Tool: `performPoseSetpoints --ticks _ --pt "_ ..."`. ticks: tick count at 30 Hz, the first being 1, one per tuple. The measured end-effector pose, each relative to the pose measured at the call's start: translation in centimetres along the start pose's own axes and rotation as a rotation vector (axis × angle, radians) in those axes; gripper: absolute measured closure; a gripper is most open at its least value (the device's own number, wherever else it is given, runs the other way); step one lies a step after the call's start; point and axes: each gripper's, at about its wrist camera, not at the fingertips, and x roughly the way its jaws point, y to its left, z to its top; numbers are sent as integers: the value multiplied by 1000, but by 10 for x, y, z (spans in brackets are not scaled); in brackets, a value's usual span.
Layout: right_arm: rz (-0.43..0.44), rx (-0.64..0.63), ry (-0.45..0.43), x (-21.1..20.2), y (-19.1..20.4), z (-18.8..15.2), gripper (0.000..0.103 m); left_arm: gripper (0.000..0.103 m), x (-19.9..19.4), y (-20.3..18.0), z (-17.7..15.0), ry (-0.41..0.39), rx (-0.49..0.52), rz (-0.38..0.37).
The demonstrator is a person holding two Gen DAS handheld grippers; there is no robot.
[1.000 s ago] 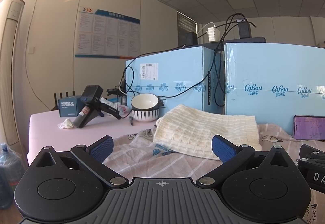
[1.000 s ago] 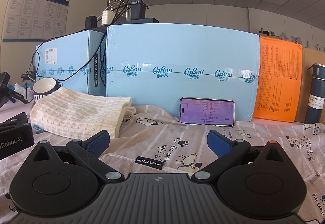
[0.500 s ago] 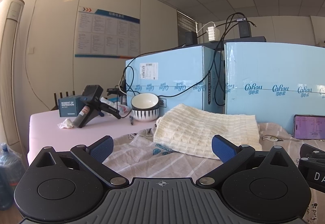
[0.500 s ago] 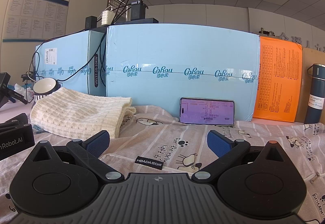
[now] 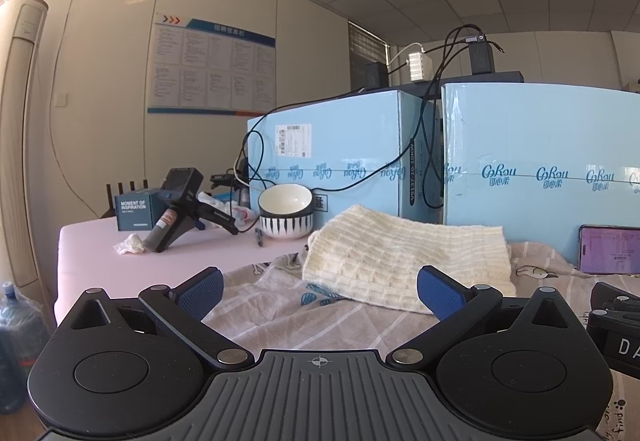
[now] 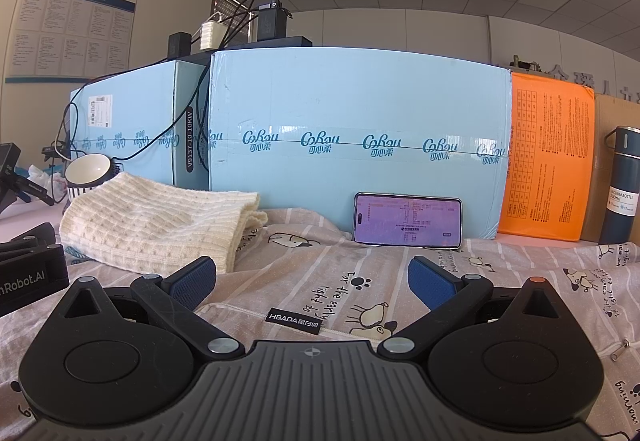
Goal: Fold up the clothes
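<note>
- Low over the table, the left gripper [image 5: 319, 287] has its two black fingers spread wide, their ribbed blue pads [image 5: 202, 289] holding nothing.
- Likewise the right gripper [image 6: 312, 281] has its fingers spread apart and empty, blue textured pads [image 6: 432, 283] facing each other across a wide gap.
- Between and ahead of both lies a printed cloth [image 6: 360, 281], a soft striped beige fabric with cartoon dogs, paw prints and lettering; it is loosely rumpled, and a small black woven label [image 6: 294, 317] sits on it just in front of the right gripper.
- On top of that cloth rests a cream knit sweater [image 5: 408, 261], chunky and waffle-ribbed, folded into a thick rectangular pad; in the right view it lies to the left [image 6: 160, 221].
- Behind the sweater stand two glossy light-blue cartons [image 6: 352, 145], flat-sided, with dark cables draped over them.
- A phone [image 6: 407, 221] with a lit purple screen leans against the nearer carton.
- A round white bowl [image 5: 285, 211] with a black-striped outside sits on the smooth pink tabletop [image 5: 100, 253].
- An orange flat box [image 6: 548, 165] and a dark cylindrical bottle [image 6: 624, 185] stand at the right.
</note>
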Motion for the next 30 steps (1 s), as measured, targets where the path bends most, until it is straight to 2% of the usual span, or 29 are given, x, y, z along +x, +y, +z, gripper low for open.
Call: performPoseSetpoints --ticks 13,30 --pt "-19 -26 -35 -6 4 0 0 0 -7 13 -1 -30 -74 23" --pt "-42 -28 -16 -6 4 -2 0 0 -6 13 -1 -21 -73 32"
